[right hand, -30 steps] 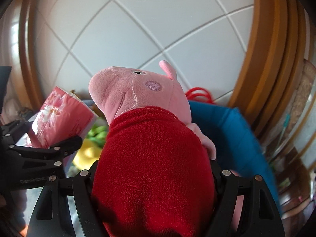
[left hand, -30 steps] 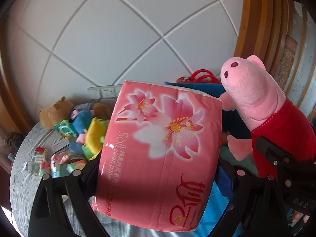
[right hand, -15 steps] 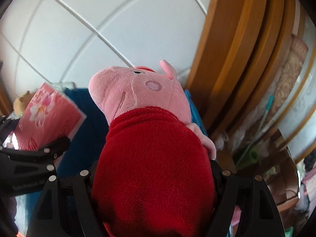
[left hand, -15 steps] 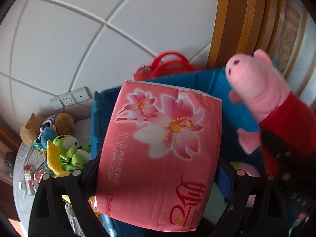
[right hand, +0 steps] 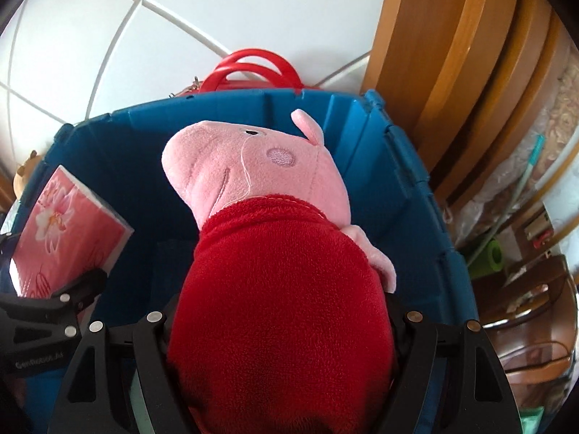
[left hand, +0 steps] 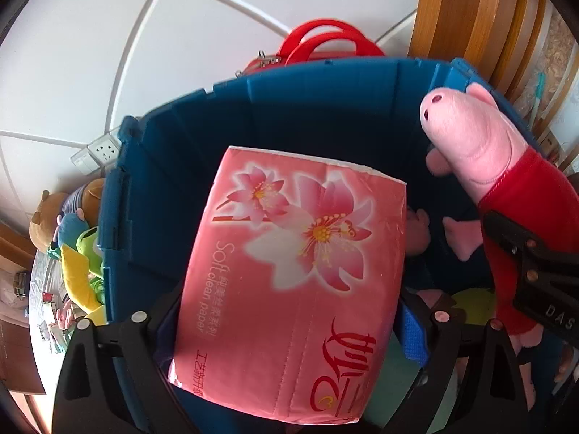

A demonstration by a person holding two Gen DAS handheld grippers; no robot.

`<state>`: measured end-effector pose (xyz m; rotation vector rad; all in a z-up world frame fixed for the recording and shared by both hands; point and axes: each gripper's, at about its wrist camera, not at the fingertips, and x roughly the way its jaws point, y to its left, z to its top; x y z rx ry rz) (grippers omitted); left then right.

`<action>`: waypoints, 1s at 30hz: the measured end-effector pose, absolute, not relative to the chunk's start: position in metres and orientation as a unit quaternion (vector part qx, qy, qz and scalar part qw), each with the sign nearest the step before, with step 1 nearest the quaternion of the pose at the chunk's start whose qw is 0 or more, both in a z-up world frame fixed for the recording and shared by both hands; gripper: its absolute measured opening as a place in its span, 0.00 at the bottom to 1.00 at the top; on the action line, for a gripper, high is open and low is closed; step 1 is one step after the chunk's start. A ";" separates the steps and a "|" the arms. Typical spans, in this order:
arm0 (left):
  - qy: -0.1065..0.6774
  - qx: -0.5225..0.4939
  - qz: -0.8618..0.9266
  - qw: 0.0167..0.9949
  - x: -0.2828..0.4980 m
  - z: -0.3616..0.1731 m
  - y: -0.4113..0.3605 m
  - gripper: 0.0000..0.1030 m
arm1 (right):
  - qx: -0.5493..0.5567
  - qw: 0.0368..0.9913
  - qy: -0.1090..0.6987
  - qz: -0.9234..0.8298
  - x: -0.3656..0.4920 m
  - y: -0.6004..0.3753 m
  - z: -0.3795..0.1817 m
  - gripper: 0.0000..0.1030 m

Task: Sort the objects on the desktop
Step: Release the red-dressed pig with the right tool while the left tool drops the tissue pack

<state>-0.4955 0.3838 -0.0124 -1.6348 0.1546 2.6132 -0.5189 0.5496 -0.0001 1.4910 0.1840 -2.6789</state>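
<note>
Pink plastic wrap with a printed lily covers the tissue pack (left hand: 289, 289), which the left gripper (left hand: 286, 329) clamps between its two black fingers, one pressed against each side of the pack. The pack hangs above the open mouth of a deep blue bin (left hand: 253, 115), tilted so its flowered face looks up at the left wrist camera. From the right wrist view the same pack (right hand: 61, 231) shows at the left edge, over the bin's left side.

The right gripper (right hand: 282, 329) is closed around the red body of a pig plush (right hand: 275, 253), its fingers squeezing the soft fabric from both sides. The plush points head-first into the bin (right hand: 394, 181), pink snout toward the far wall. In the left wrist view the plush (left hand: 481, 152) sits just right of the tissue pack, over the bin's right half, apart from it.

Inside the bin, below the pack, lie some soft things in pink, yellow and pale green; they are too hidden to tell apart. Red handles (left hand: 322, 39) rise behind the bin's far rim against a white tiled wall (left hand: 108, 36). Left of the bin, on a grey table (left hand: 43, 289), several stuffed toys are heaped together, among them a green frog (left hand: 90, 242) and a brown bear (left hand: 47, 220). A wooden frame (right hand: 445, 54) stands to the right.
</note>
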 end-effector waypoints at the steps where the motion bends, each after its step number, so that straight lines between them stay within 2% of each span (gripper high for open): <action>1: 0.046 -0.535 0.843 0.026 -0.498 -0.015 0.382 0.94 | 0.486 0.034 0.060 -0.871 -0.520 0.551 -0.003 0.76; 7: 0.059 -0.534 0.843 0.025 -0.500 -0.019 0.390 1.00 | 0.489 0.026 0.059 -0.870 -0.529 0.562 -0.014 0.82; 11: 0.060 -0.530 0.845 0.032 -0.497 -0.016 0.396 1.00 | 0.485 0.020 0.052 -0.873 -0.530 0.569 -0.012 0.96; 22: 0.060 -0.517 0.852 0.051 -0.485 0.002 0.389 1.00 | 0.474 0.007 0.056 -0.878 -0.515 0.568 0.009 0.98; 30: 0.066 -0.480 0.873 0.065 -0.433 0.042 0.377 1.00 | 0.457 -0.005 0.062 -0.887 -0.475 0.556 0.041 0.99</action>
